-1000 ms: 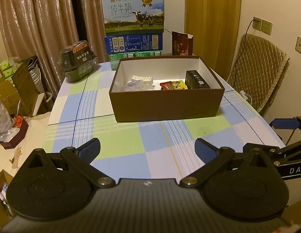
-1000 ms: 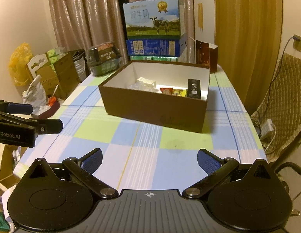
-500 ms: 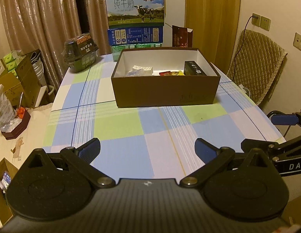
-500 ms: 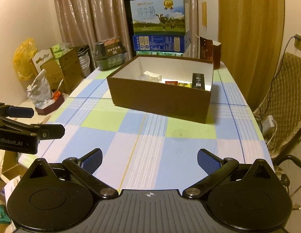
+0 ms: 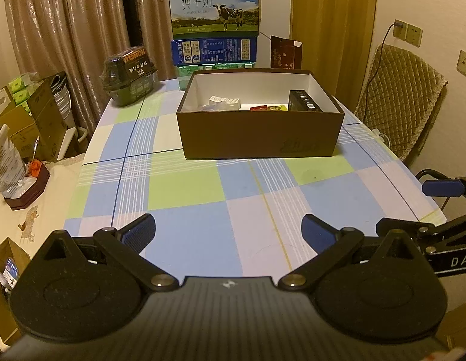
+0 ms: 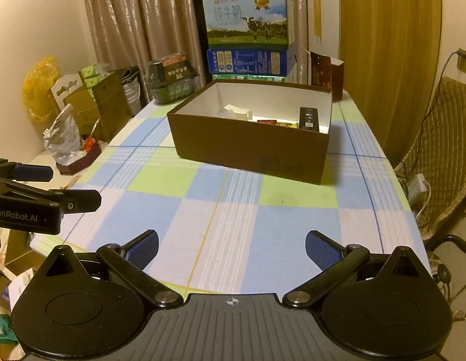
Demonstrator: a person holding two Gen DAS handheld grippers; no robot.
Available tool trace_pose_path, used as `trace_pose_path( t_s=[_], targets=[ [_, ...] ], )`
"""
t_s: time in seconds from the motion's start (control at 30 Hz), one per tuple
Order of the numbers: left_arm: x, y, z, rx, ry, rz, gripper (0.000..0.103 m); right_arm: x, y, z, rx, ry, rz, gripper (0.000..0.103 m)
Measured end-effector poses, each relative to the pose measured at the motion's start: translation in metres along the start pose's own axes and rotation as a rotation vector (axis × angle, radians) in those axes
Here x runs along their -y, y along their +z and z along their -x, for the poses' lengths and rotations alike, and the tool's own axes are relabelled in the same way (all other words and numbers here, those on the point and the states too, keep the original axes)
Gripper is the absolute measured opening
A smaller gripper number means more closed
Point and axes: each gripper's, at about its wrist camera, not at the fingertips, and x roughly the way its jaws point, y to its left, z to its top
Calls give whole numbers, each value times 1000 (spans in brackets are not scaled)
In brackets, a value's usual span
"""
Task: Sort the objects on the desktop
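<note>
The brown box (image 5: 260, 132) sits at the centre of the left wrist view, toward the far end of the checked tabletop (image 5: 184, 186). Inside it lie a black carton (image 5: 303, 100) at right, a red and yellow packet (image 5: 267, 107) in the middle and a white packet (image 5: 225, 102) at left. No loose items show on the cloth in front of the box, so the sorting looks finished or nearly so. The left claw (image 5: 228, 230) and right claw (image 6: 231, 246), at the bottom of their frames, are both spread wide and hold nothing.
</note>
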Motion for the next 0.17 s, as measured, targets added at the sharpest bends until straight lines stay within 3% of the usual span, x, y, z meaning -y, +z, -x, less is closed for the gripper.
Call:
trace_pose_path(
  t_s=[0.17],
  targets=[
    [3, 3, -5, -2, 2, -5, 102, 4, 1, -5, -6, 0, -7, 101]
  ],
)
